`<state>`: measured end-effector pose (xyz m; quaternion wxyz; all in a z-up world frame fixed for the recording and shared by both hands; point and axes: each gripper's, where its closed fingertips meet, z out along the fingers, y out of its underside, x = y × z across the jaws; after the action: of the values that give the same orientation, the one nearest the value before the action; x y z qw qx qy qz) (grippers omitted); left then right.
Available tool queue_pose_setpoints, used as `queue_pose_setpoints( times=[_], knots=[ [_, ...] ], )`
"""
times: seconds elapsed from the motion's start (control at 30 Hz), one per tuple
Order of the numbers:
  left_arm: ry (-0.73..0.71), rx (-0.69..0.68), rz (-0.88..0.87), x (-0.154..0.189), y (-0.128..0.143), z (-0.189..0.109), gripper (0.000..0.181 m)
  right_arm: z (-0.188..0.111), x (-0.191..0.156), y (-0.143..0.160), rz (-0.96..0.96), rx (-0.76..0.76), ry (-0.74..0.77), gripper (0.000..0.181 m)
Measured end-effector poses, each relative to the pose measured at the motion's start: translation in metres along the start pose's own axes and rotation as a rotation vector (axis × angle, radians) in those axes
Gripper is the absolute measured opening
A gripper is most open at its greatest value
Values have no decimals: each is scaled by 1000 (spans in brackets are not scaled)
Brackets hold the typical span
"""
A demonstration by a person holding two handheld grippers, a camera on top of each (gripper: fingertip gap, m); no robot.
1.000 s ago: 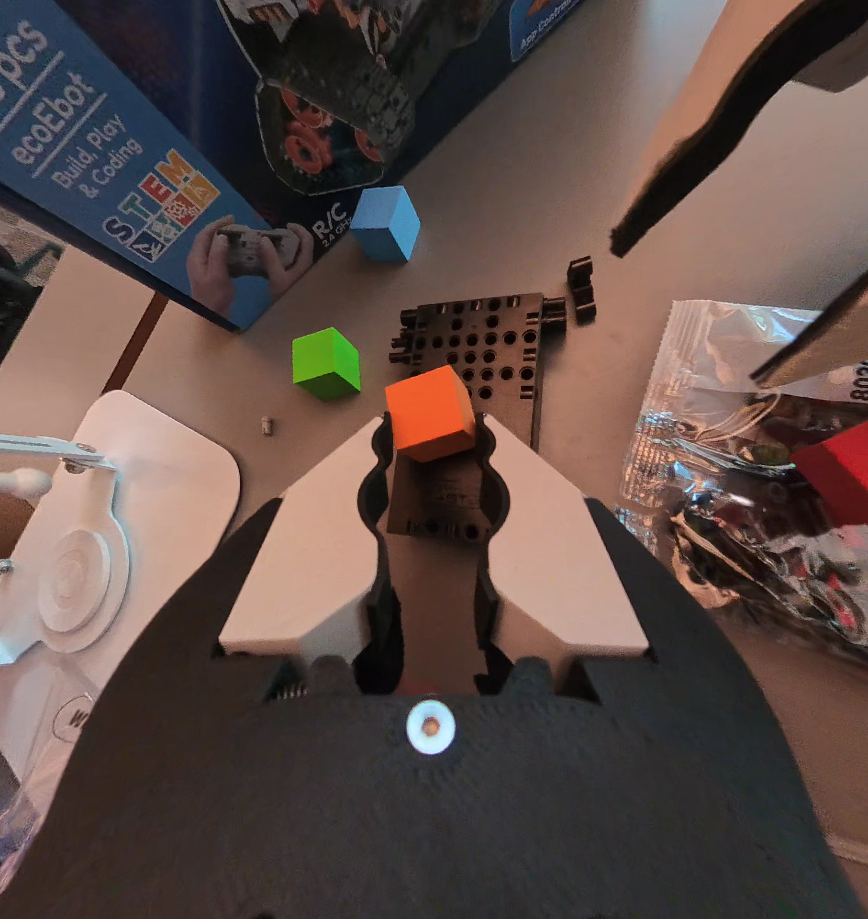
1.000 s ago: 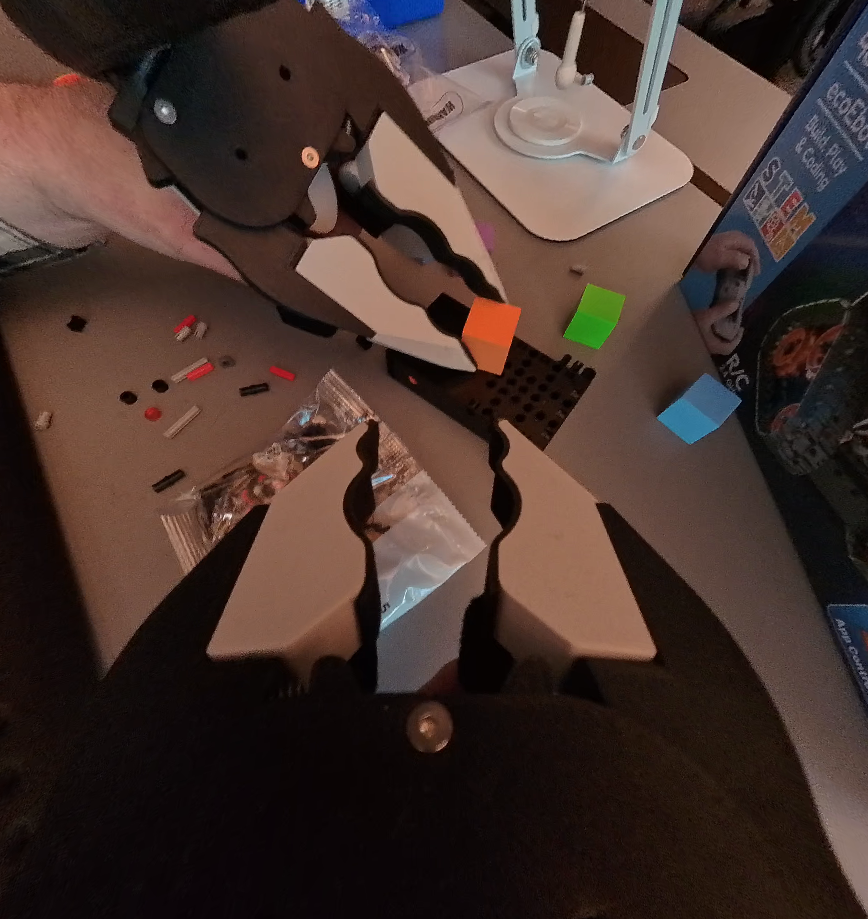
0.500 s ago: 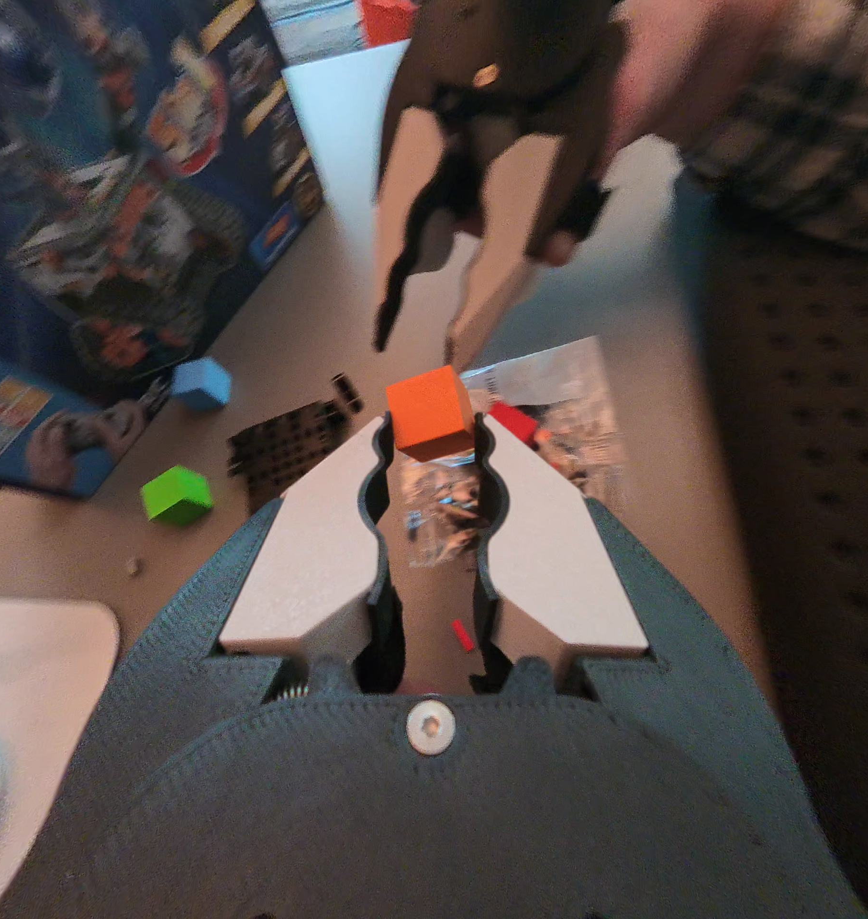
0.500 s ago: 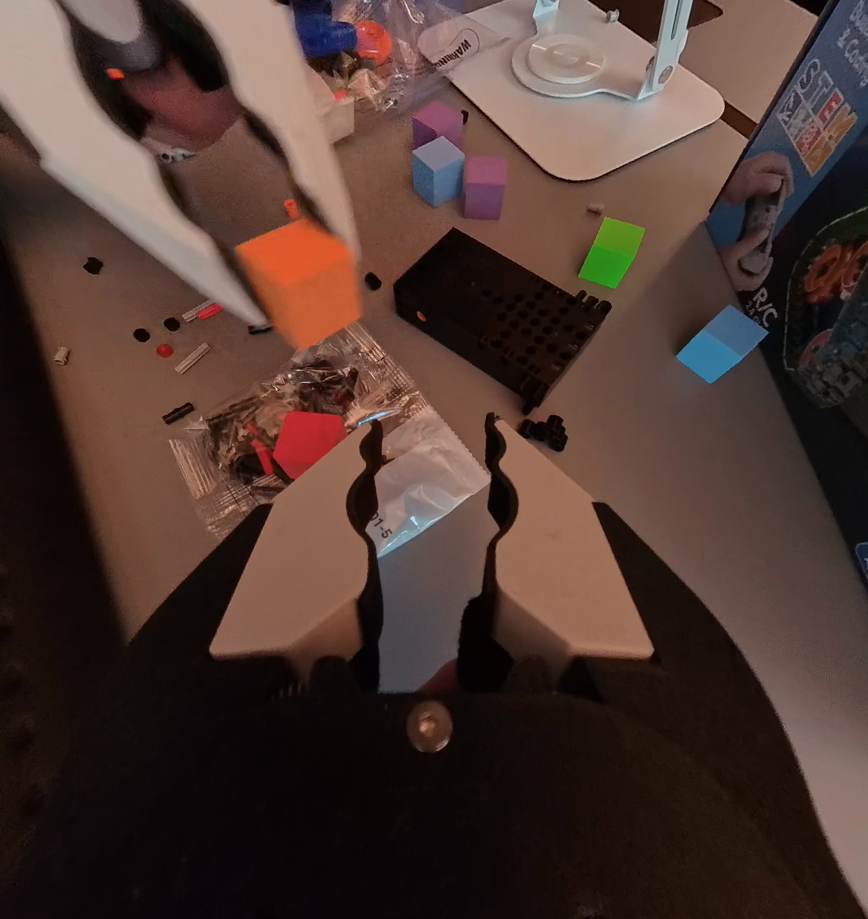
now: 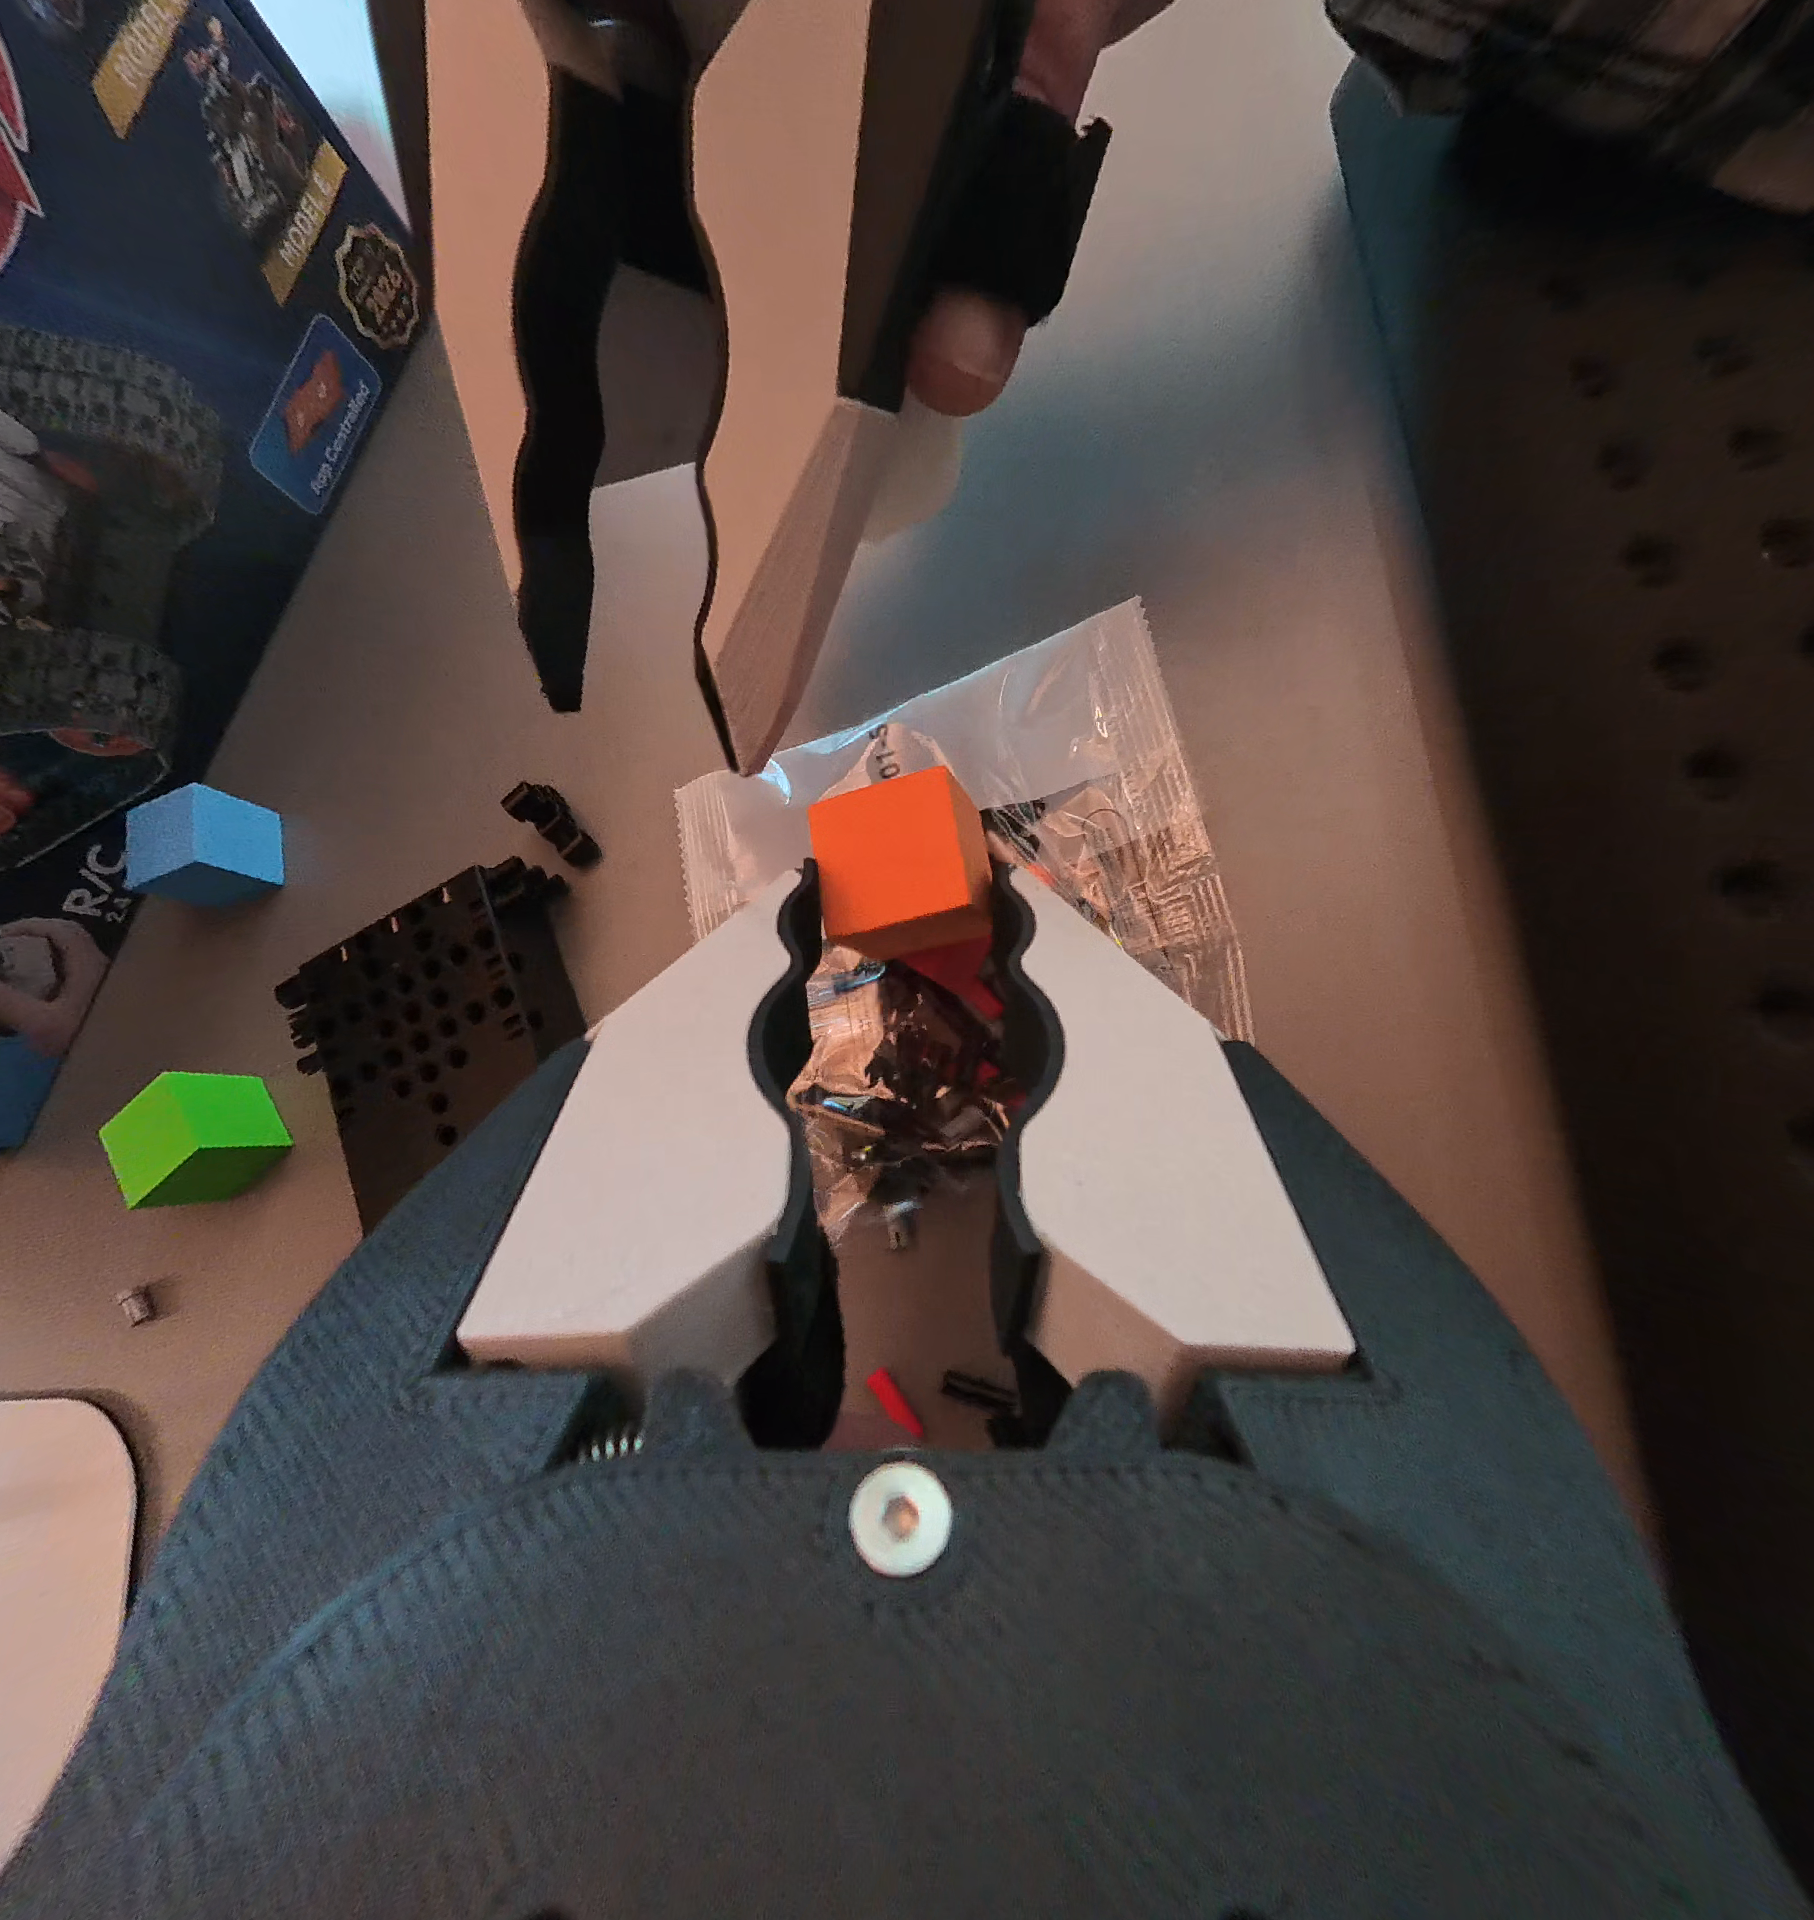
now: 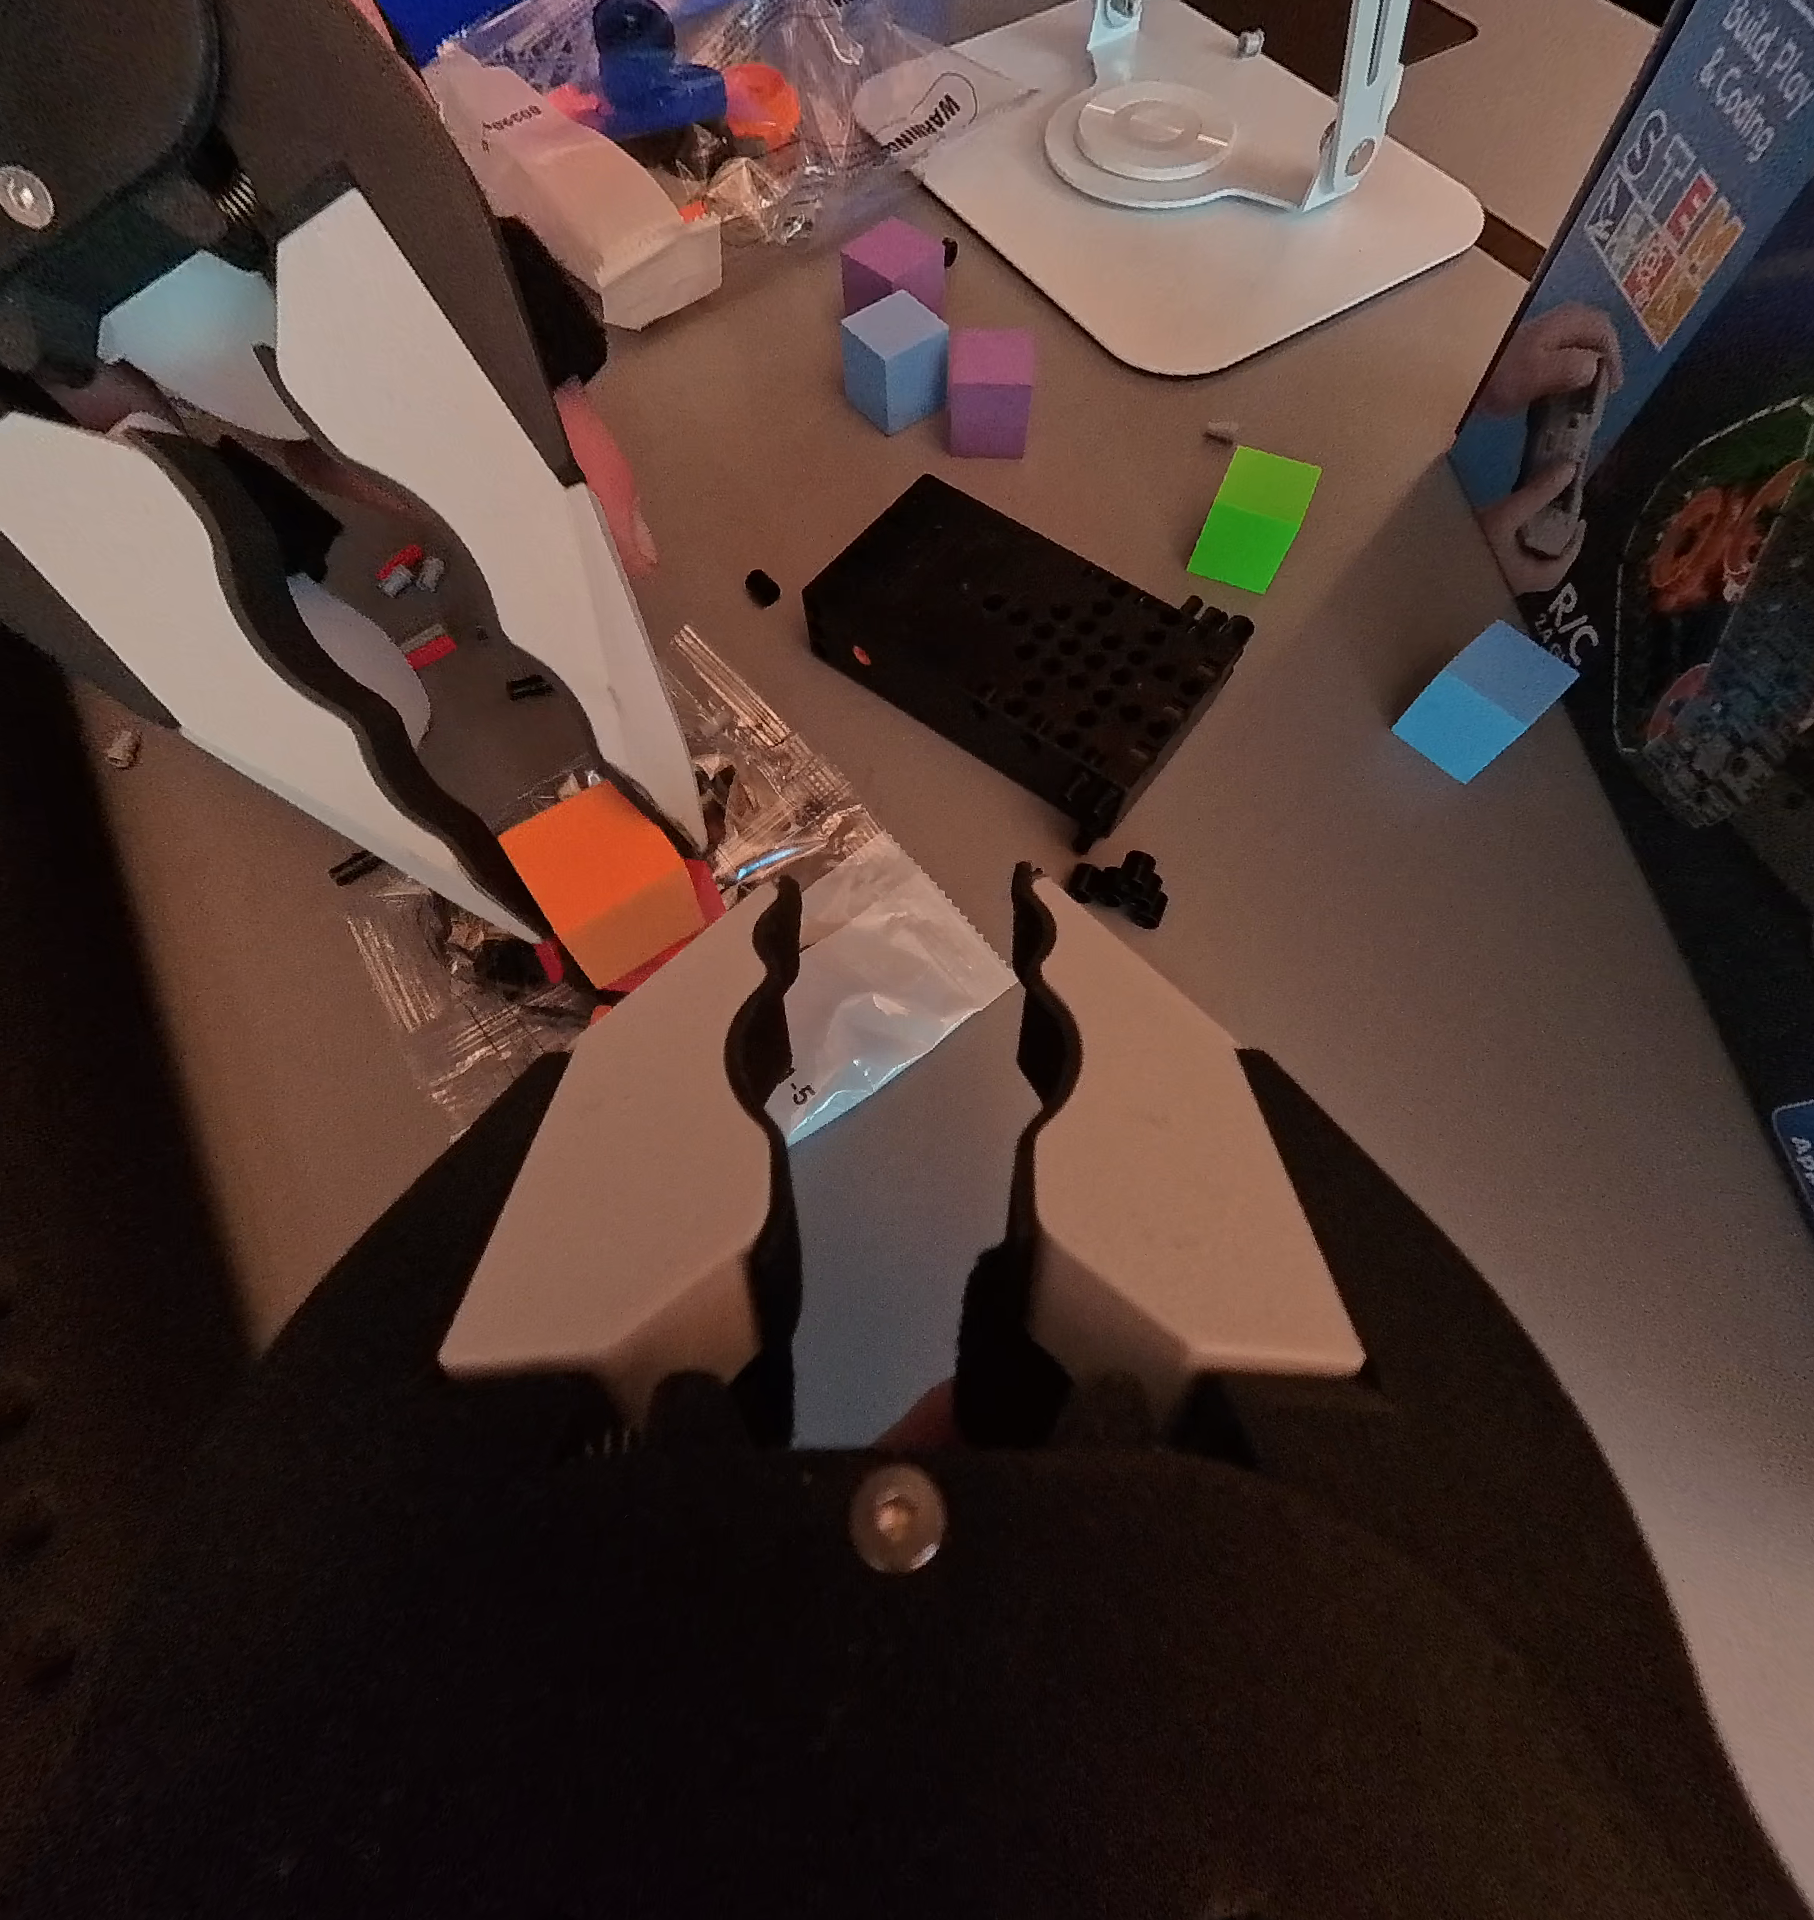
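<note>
While the left gripper hung over the table, its tips were clamped on the orange cube, pinching it by two opposite faces. That cube sat directly above a red cube, which lay on a clear plastic bag of small parts; orange looked pressed onto red, though contact could not be confirmed. The right gripper hovered just beside, jaws apart at a middling gap and holding nothing, its tips over the bag's white end.

As a judgement: orange had reached its spot over red, and only letting go seemed left.

Around them stood a black perforated block, a green cube, a blue cube, and farther off two purple cubes and a pale blue cube bunched together. A white stand base and a blue printed box framed the scene.

Most of the red cube was hidden under orange and the fingers. The bag's contents were a dark tangle, hard to make out.
</note>
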<state>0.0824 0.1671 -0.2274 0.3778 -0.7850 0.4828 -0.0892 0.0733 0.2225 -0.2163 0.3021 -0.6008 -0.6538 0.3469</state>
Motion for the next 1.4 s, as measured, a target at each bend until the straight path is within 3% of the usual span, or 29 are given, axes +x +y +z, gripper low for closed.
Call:
queue_pose_setpoints(
  times=[0.37,0.53,0.8,1.1,1.2,1.4],
  knots=[
    [0,-6,-15,-2,4,1,32,-2,1,-3,4,16,2,40],
    [18,47,-49,-3,-2,-12,47,-4,10,-8,10,36,32,41],
    [-108,113,-161,-48,11,-37,43,17,86,-36,75,17,306,41],
    [-281,98,-209,-84,23,-42,40,68,149,-20,171,-132,543,46],
    [-301,97,-219,-89,28,-42,40,79,153,-17,188,-137,540,27],
    [-384,90,-269,-108,40,-50,37,49,125,-45,133,-63,434,26]
  ],
)
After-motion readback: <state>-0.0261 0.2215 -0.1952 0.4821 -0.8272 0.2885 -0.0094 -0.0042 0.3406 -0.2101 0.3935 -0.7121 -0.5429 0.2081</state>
